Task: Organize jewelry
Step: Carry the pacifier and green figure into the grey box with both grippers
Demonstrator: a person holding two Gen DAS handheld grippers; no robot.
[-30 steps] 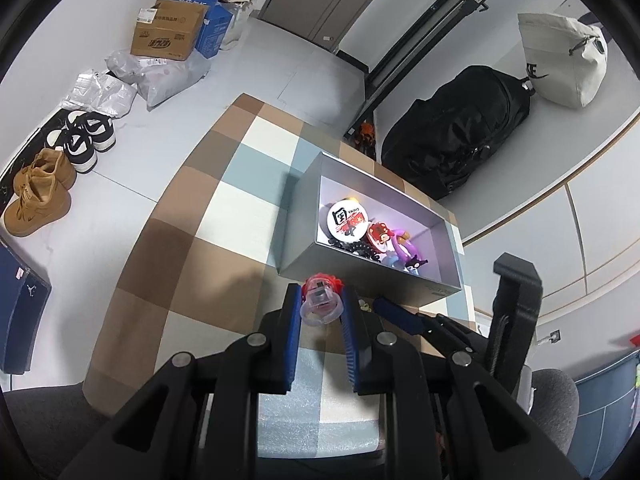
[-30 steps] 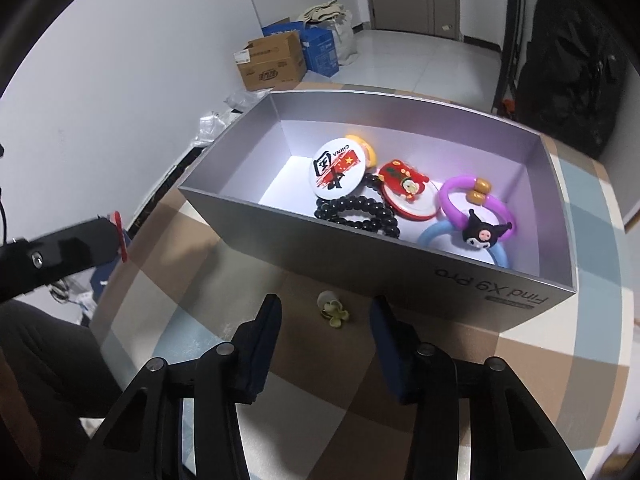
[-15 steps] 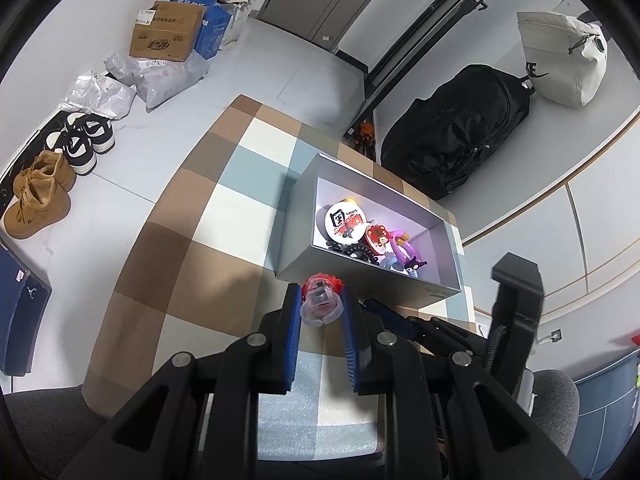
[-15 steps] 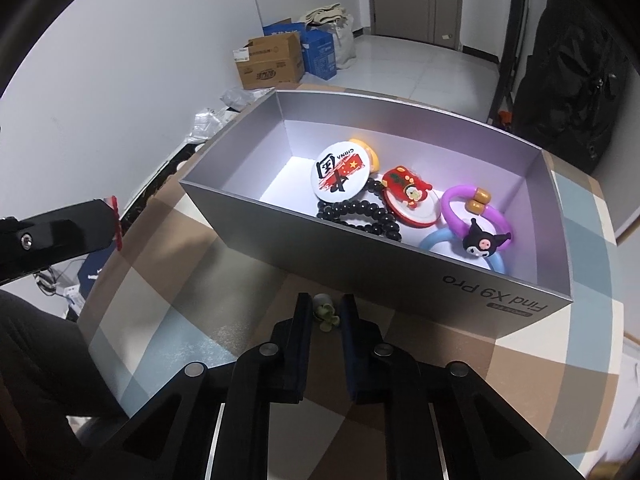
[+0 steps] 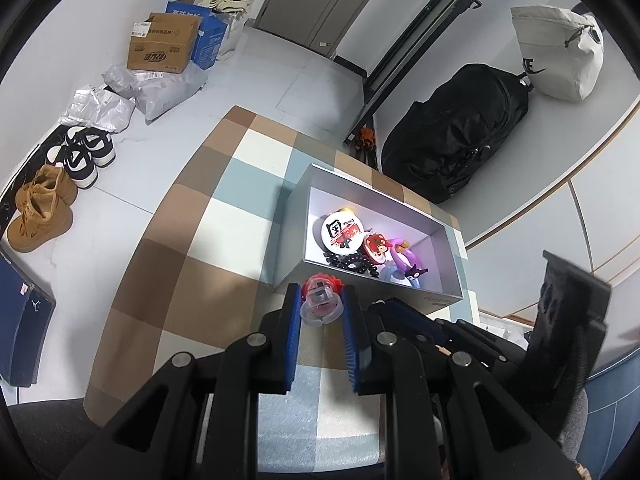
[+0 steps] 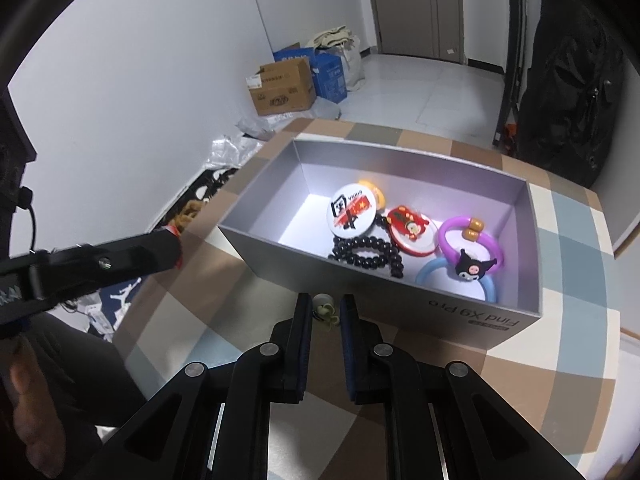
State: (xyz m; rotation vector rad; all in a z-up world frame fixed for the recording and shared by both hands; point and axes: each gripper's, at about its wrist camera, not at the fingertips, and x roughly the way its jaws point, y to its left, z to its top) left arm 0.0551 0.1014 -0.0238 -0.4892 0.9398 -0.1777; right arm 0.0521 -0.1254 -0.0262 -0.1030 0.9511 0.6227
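A silver box [image 6: 256, 224] [image 5: 286, 240] stands open on the checked tablecloth. Inside lie a round white badge [image 6: 352, 210], a black bead bracelet [image 6: 370, 250], a red charm [image 6: 410, 224] and purple and blue rings with a cartoon figure [image 6: 472, 264]. My right gripper [image 6: 325, 310] is shut on a small pale green flower trinket [image 6: 324, 308], held just in front of the box's near wall. My left gripper [image 5: 320, 300] is shut on a red and clear plastic ring [image 5: 320, 300], above the cloth before the box's near corner. The left gripper's arm [image 6: 100, 264] shows at left in the right wrist view.
The checked cloth [image 5: 192, 240] covers the table. On the floor beyond lie shoes [image 5: 44, 208], plastic bags [image 5: 160, 92] and cardboard boxes [image 5: 164, 42]. A black backpack [image 5: 460, 132] and a white bag [image 5: 560, 52] rest against the wall.
My right gripper closed on the green flower trinket that lay on the cloth and has lifted it a little. The left gripper has held still with its red ring.
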